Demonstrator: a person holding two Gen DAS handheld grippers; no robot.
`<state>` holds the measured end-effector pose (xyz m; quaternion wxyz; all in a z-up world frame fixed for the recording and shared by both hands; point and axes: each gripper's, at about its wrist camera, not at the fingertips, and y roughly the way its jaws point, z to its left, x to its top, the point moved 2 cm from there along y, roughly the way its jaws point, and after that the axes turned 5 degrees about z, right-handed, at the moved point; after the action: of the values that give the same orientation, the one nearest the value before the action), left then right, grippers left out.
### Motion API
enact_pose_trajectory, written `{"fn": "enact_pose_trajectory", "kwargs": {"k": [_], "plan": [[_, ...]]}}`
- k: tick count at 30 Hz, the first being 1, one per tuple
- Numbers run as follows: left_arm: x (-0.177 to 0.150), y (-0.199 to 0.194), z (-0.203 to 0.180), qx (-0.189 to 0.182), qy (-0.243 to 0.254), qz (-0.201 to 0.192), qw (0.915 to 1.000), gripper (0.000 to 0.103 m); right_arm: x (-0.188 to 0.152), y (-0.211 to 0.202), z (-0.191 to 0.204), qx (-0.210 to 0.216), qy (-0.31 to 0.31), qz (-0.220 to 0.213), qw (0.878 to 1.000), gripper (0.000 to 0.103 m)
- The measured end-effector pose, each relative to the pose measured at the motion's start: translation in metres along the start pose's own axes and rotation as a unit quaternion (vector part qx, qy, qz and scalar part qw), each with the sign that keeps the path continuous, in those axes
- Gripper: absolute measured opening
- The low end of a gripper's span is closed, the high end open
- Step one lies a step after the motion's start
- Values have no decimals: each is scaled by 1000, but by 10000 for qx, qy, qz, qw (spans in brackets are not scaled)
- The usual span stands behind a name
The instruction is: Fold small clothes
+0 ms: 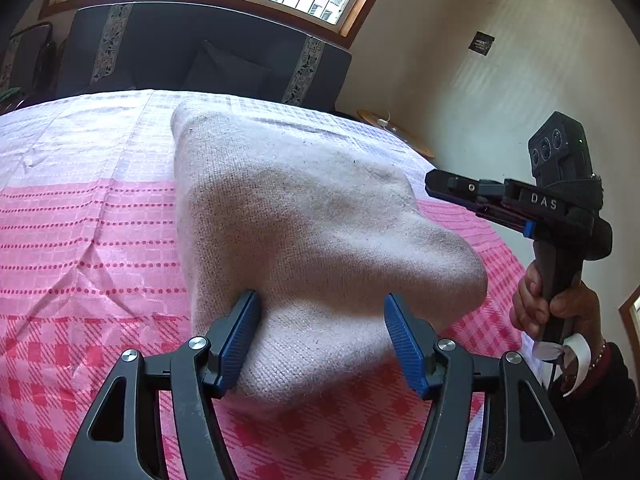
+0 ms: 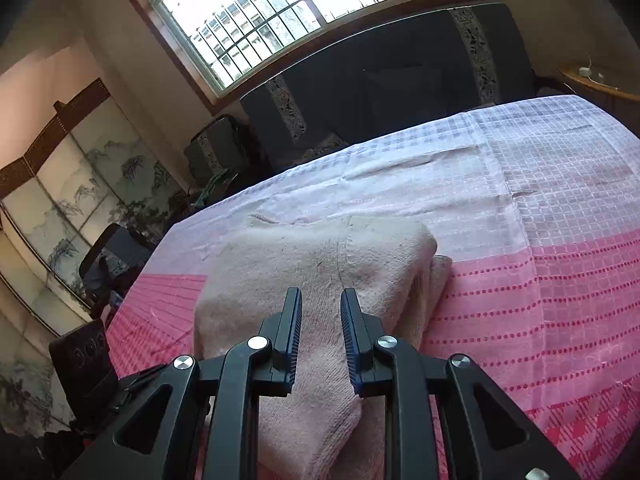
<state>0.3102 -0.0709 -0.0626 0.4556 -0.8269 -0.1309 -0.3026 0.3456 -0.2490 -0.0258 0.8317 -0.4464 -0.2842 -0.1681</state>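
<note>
lying folded on the pink checked bedspread (image 1: 100, 240), a pale knitted garment (image 1: 304, 220). straddling its raised near fold, left gripper (image 1: 322, 336), jaws spread wide, left pad touching the cloth. hovering just above it, right gripper (image 2: 320, 334), jaws slightly parted, pinching nothing.

A bed (image 2: 560, 208), covered by a pink-and-white patterned spread (image 1: 80, 240), is seen with a folded beige knit garment (image 1: 304, 220) laid on it.

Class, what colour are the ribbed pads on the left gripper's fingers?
Blue, on black fingers; the pads show best in the left wrist view.
</note>
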Motion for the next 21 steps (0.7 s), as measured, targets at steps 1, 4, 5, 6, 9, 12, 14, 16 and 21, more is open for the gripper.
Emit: {"fn": "enact_pose_trajectory", "kwargs": {"k": [1,4,5,6,9,12,14,16,21], "plan": [[0,0,-1,12,3,-6,10000,65,-8,5,10,-225,-292,146,9992,20],[-4,-1,-4,61,28,-35,10000,65,-37,33,13,-1153,-939,631,9869,14],[-7,-1,-5,117,67,-57,9999,65,-43,35,10,-1169,-974,539,9869,14],[-9,-1,-7,179,140,-82,9997,65,-46,34,8,-1106,-952,363,9886,14],[-14,-1,-11,308,301,-110,9990,65,-48,35,9,-1189,-1047,314,9869,14],[-16,-6,-14,406,334,-145,9985,65,-47,32,1,-930,-821,255,9920,14],[-18,-12,-19,568,359,-239,9975,65,-46,28,-4,-729,-609,193,9953,14],[-18,-18,-26,843,471,-322,9948,65,-47,25,-4,-622,-543,96,9965,17],[-19,-32,-38,1256,663,-496,9886,65,-53,23,9,-622,-824,-15,9947,43]]}}
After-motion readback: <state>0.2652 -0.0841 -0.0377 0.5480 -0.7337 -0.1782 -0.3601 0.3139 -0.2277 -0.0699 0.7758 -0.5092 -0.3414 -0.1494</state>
